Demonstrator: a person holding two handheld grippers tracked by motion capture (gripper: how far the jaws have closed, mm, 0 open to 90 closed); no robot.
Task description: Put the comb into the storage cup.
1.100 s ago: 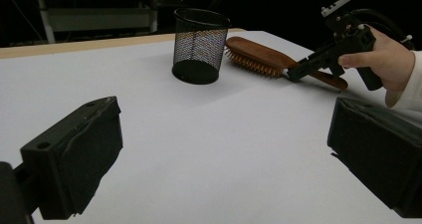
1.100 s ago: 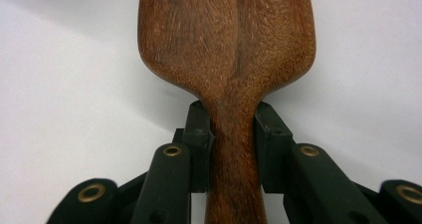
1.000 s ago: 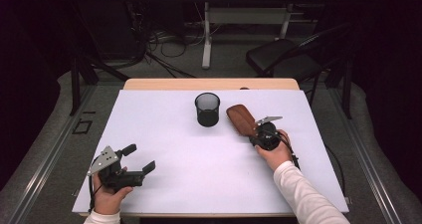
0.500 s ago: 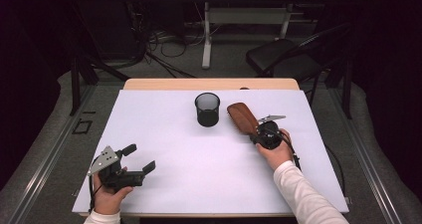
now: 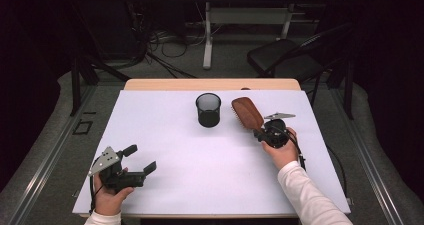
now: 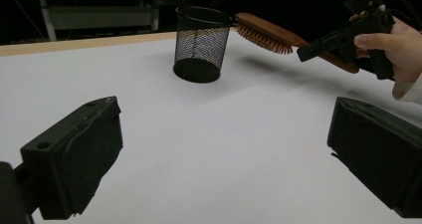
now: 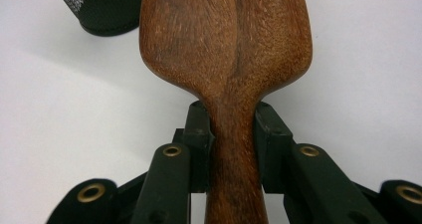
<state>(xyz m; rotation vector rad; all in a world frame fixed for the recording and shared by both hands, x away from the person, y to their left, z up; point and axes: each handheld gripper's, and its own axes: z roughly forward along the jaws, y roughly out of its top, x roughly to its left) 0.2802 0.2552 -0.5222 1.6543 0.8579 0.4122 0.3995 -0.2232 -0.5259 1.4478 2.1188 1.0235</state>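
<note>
Work in hand: a wooden hairbrush [image 5: 247, 113] is held off the bench [image 5: 210, 185], apparently for placing into the black mesh cup [image 5: 208, 110].
Right tongs [image 5: 261, 133]: closed on the brush's neck, one jaw pressed to each side of the handle just below the head, as seen in the right gripper view [image 7: 234, 129].
Left tongs [image 5: 140, 160]: jaws stand wide apart with nothing between them; held low near the bench's near-left corner, well apart from brush and cup.
Hairbrush, place: carried above the far-right part of the bench, bristles facing down, the head [image 6: 263, 32] just beside the cup's rim; whether they touch cannot be told.
Hairbrush, long axis: runs from the right tongs out toward the far edge and slightly toward the cup, tilted gently upward at the head end.
Mesh cup, place: upright near the middle of the far edge, mouth open upward [image 6: 201, 42].
Deciding relation: the cup lies just beyond and to the left of the brush head, on the side away from the right edge, so the brush is judged to need lifting and tipping toward upright before it can enter the mouth.
Nearer hand: the right hand [image 5: 282, 150] is much the nearer to the cup.
Risk, judged: a sideways nudge from the head could tip the light cup.
</note>
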